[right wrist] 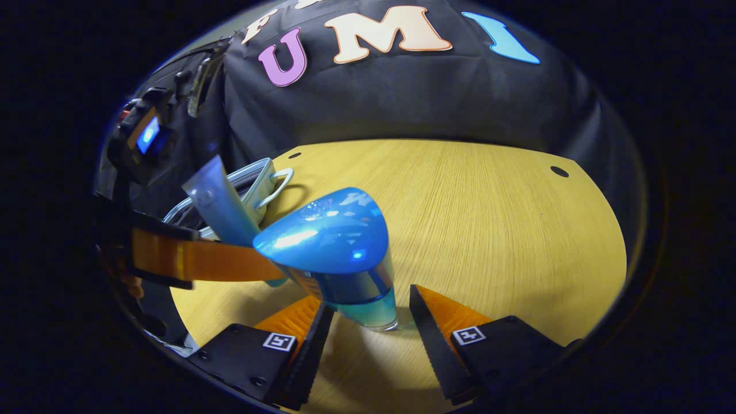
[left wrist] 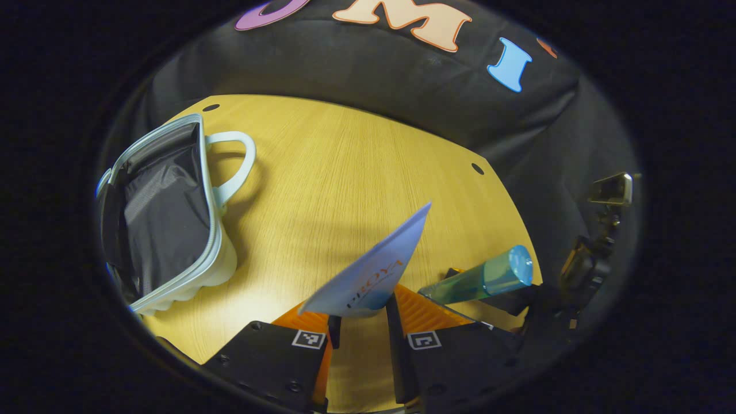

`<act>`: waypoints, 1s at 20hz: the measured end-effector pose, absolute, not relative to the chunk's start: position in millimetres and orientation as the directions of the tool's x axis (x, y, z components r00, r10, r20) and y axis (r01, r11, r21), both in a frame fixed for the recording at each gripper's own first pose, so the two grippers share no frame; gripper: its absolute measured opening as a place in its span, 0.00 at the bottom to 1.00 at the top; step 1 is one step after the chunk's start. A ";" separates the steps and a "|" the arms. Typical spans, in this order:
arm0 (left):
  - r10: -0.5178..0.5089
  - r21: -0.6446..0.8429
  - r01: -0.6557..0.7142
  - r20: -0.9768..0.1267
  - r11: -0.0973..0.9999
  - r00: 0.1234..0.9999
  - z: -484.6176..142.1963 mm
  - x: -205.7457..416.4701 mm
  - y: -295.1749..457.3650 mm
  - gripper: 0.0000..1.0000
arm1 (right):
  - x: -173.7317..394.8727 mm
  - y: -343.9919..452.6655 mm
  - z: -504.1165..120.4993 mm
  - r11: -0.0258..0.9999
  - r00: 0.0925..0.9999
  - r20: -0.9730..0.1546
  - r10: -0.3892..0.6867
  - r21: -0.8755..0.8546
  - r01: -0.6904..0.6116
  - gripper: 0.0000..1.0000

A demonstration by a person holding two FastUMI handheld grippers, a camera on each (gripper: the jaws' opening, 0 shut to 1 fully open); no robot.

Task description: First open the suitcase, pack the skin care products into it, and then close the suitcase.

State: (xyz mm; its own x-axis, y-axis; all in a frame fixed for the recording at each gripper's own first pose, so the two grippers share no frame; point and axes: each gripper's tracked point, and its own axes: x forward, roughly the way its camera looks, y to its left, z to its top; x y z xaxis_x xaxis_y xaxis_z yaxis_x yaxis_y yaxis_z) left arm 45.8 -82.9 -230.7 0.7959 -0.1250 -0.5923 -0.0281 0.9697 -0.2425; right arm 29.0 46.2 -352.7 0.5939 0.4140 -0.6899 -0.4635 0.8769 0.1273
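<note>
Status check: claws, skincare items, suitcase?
Left claw shut on tube. Right claw around bottle, contact unclear. Suitcase open on table; path clear.

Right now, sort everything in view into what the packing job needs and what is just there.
For the job: open suitcase; tube in the left hand-held gripper; blue-capped bottle between the right hand-held gripper's fingers.

Just there: wooden table.

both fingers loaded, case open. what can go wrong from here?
1. The tube is pinched near its capped end by the left gripper, its long flat end free; it might pivot or catch the suitcase rim.
2. The bottle sits between the right gripper's fingers with a visible gap on one side; it could slip.
</note>
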 end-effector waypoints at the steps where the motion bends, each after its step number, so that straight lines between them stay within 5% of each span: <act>1: -0.127 -0.248 -0.029 -0.588 0.968 0.799 -224.7 41.2 -82.7 0.37 | 29.2 46.3 -353.4 0.879 0.596 -0.690 0.411 0.125 -0.460 0.81; 2: -0.128 -0.255 -0.031 -0.585 0.967 0.801 -218.7 36.9 -82.0 0.37 | 30.5 47.1 -353.0 0.880 0.598 -0.688 0.410 0.126 -0.459 0.80; 4: -0.134 -0.268 -0.032 -0.577 0.963 0.806 -208.5 26.5 -81.1 0.37 | 32.8 47.6 -351.7 0.883 0.611 -0.682 0.402 0.114 -0.455 0.54; 8: -0.081 -0.258 -0.094 -0.593 0.962 0.801 -192.1 5.6 -58.3 0.37 | 34.1 45.9 -353.3 0.890 0.619 -0.683 0.388 0.102 -0.445 0.45; 20: 0.102 -0.297 -0.363 -0.634 0.883 0.766 -149.8 -37.1 89.1 0.37 | 34.0 34.8 -321.3 0.930 0.649 -0.696 0.307 0.076 -0.359 0.42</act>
